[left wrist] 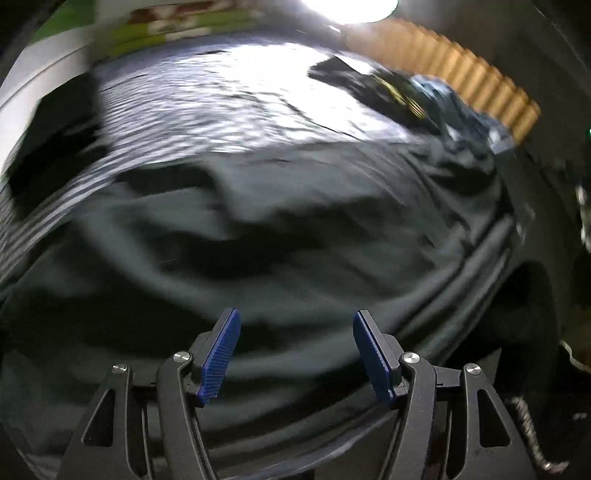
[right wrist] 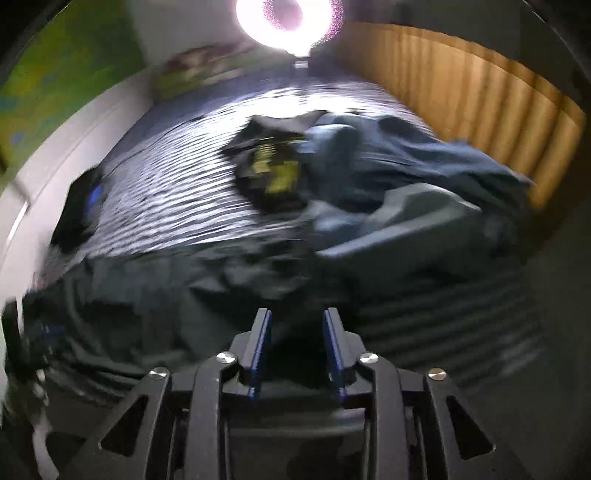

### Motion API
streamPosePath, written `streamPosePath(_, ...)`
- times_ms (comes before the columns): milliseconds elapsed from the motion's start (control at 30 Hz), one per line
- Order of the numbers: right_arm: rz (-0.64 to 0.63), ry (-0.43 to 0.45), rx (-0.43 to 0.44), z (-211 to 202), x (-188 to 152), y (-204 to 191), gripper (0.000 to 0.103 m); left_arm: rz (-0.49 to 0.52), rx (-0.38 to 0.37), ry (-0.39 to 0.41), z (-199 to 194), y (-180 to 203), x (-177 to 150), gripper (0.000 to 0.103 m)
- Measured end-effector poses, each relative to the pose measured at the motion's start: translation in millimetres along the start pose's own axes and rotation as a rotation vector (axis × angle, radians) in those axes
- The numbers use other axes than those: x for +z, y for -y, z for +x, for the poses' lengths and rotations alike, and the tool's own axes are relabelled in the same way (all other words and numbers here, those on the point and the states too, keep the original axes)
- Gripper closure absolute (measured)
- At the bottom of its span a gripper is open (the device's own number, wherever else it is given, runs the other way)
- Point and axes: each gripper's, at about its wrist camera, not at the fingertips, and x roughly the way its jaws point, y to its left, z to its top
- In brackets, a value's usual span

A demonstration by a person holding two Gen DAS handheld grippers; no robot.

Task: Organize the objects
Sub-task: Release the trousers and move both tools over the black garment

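Observation:
A large dark grey-green garment (left wrist: 280, 236) lies crumpled across a striped bedsheet (left wrist: 207, 107). My left gripper (left wrist: 296, 321) is open and empty just above the garment's near part. In the right wrist view the same dark garment (right wrist: 177, 291) spreads at the lower left. My right gripper (right wrist: 297, 321) is partly open with nothing between its pads, just above the garment's edge. A heap of clothes sits further back: a black piece with yellow print (right wrist: 273, 166) and bluish-grey pieces (right wrist: 413, 166). That heap also shows in the left wrist view (left wrist: 417, 99). Both views are blurred.
An orange-brown curtain (right wrist: 480, 110) runs along the right of the bed. A white wall (right wrist: 70, 140) borders the left side. A bright ring lamp (right wrist: 288, 22) glares at the far end. A dark item with a blue spot (right wrist: 85, 206) lies at the sheet's left edge.

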Motion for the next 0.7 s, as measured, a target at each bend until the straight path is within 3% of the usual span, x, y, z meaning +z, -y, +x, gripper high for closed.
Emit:
streamPosePath(67, 0.050, -0.002, 0.011, -3, -2, 28, 0.065, 0.050, -0.018, -0.030, 13, 24, 0, 0.031)
streamPosePath(133, 0.092, -0.033, 0.063, 4, -6, 44, 0.064, 0.092, -0.001, -0.062, 32, 41, 1, 0.029)
streamPosePath(300, 0.146, -0.152, 0.204, 44, -22, 38, 0.064, 0.118, 0.000, -0.164, 60, 57, -13, 0.029)
streamPosePath(367, 0.124, -0.169, 0.194, 61, -25, 32, 0.064, 0.145, 0.017, -0.162, 57, 65, -17, 0.028)
streamPosePath(433, 0.134, -0.167, 0.194, 75, -21, 30, 0.064, 0.108, -0.020, -0.156, 48, 65, -15, 0.028)
streamPosePath(533, 0.212, -0.207, 0.269, 96, -16, 36, 0.064, 0.088, 0.003, -0.084, 23, 68, -5, 0.028)
streamPosePath(700, 0.184, -0.184, 0.256, 90, -18, 33, 0.064, 0.152, 0.047, -0.062, 15, 80, 6, 0.028)
